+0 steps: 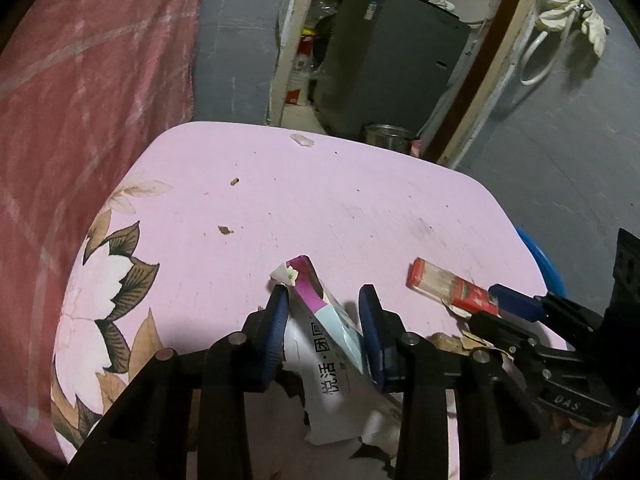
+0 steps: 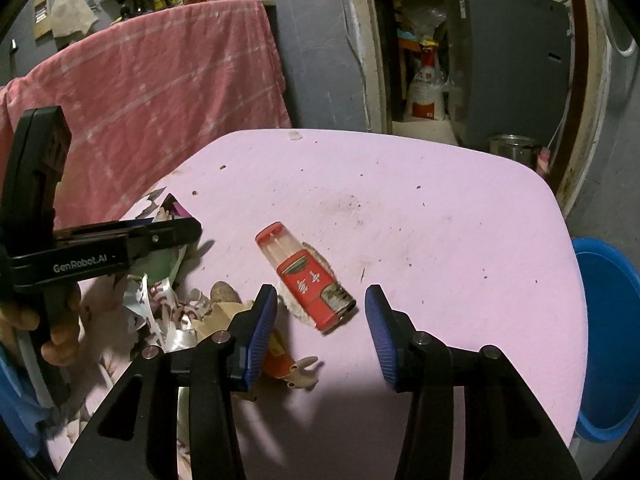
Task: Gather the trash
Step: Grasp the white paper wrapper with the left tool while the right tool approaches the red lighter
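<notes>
Blue tub [image 2: 608, 336] at right edge of the right wrist view, beside the counter [image 2: 440, 216]; inside hidden. Steel pot [image 2: 514, 148] on the floor past the counter's far edge, contents not visible. Counter is pink, smooth, rounded corners, flower print at lower left of the left wrist view, speckled with crumbs.

Red box [image 2: 310, 280] with clear plastic top half lies flat at centre, on a pale round pad, slanting. Pile of torn paper scraps [image 2: 172, 312] lower left in the right view, glossy and crumpled.

Left tongs [image 1: 324, 320] part-spread, a white-and-purple paper packet [image 1: 320, 340] standing between the blue ribbed pads; the left pad touches it, right contact unclear, so grip cannot be told. Right tongs [image 2: 320, 312] spread wide, gripping nothing, the box's lower end between the tips, not touching.
</notes>
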Demonstrator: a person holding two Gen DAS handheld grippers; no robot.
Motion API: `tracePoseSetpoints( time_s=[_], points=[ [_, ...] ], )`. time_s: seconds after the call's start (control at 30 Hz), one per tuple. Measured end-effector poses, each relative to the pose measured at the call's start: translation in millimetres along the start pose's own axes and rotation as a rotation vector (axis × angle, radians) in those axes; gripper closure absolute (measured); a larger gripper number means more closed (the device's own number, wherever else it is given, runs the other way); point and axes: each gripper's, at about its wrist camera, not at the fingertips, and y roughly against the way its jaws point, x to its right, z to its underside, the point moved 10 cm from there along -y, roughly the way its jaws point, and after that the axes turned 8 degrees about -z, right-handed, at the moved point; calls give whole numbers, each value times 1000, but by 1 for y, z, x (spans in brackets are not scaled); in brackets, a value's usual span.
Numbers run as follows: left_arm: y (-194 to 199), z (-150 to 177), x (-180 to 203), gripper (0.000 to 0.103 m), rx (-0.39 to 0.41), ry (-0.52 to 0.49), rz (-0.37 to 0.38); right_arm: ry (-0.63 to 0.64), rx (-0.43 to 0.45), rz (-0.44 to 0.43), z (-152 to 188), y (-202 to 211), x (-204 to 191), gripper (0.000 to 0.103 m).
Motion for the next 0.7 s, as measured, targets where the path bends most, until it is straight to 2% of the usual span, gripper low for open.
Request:
tracePoseSetpoints(
  time_s=[0.37, 0.43, 0.47, 0.5, 0.53, 0.7],
  points=[
    [3, 10, 17, 80, -1, -73, 9, 37, -41, -10, -10, -13, 0, 59],
    [2, 10, 19, 82, 0, -70, 8, 48, -45, -18, -10, -13, -1, 70],
    [2, 10, 19, 83, 1, -67, 8, 52, -45, -23, -9, -13, -3, 71],
    [2, 10, 20, 86, 2, -63, 8, 59, -43, -20, -8, -13, -4, 71],
    [2, 11, 21, 99, -4, -63, 8, 66, -41, -16, -8, -12, -5, 71],
    [-1, 13, 22, 99, -6, -62, -6, 83, -29, -12, -5, -10, -8, 71]
  ],
)
